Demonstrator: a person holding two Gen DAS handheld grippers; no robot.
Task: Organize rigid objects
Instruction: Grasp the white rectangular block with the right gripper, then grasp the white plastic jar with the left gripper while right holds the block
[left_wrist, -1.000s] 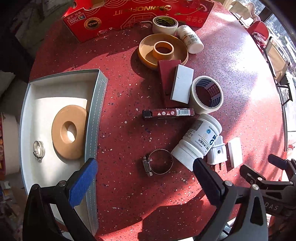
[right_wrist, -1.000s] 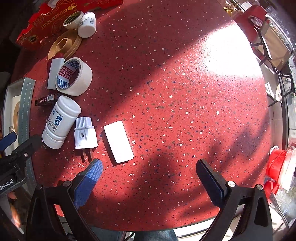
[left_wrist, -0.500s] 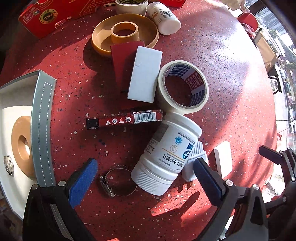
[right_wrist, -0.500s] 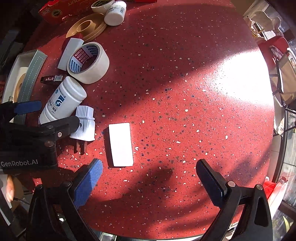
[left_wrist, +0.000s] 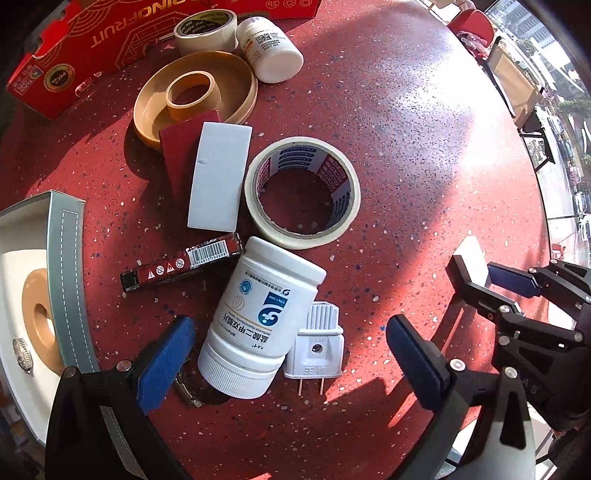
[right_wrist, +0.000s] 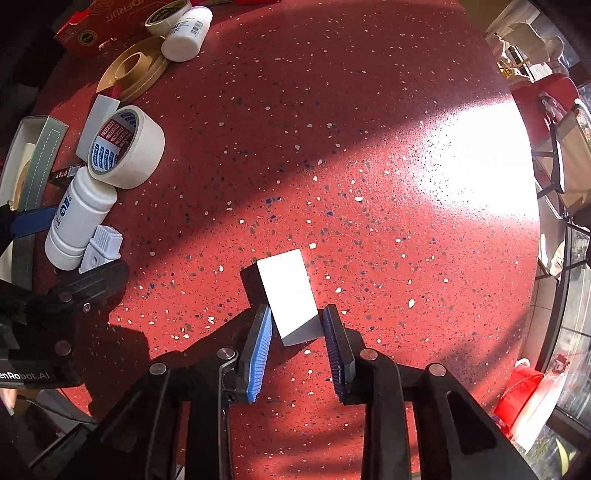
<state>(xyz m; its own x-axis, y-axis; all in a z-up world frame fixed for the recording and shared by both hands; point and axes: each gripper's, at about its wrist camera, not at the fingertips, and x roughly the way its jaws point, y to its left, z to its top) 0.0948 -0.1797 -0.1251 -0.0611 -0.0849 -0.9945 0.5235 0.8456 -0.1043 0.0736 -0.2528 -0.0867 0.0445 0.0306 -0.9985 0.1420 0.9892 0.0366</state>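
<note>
White block (right_wrist: 291, 295): flat rectangular piece, long axis running away from the right gripper (right_wrist: 297, 332), near end between its narrowed jaws, both pads touching or nearly so; contact not clear. Far end tilts slightly left. Red speckled surface (right_wrist: 369, 166) lies bare to the right and beyond. Left gripper (left_wrist: 288, 354): jaws wide, straddling white bottle (left_wrist: 258, 317) lying on its side, cap end nearest; white plug (left_wrist: 314, 350) just beside it. Hose clamp under the bottle mostly hidden.
</note>
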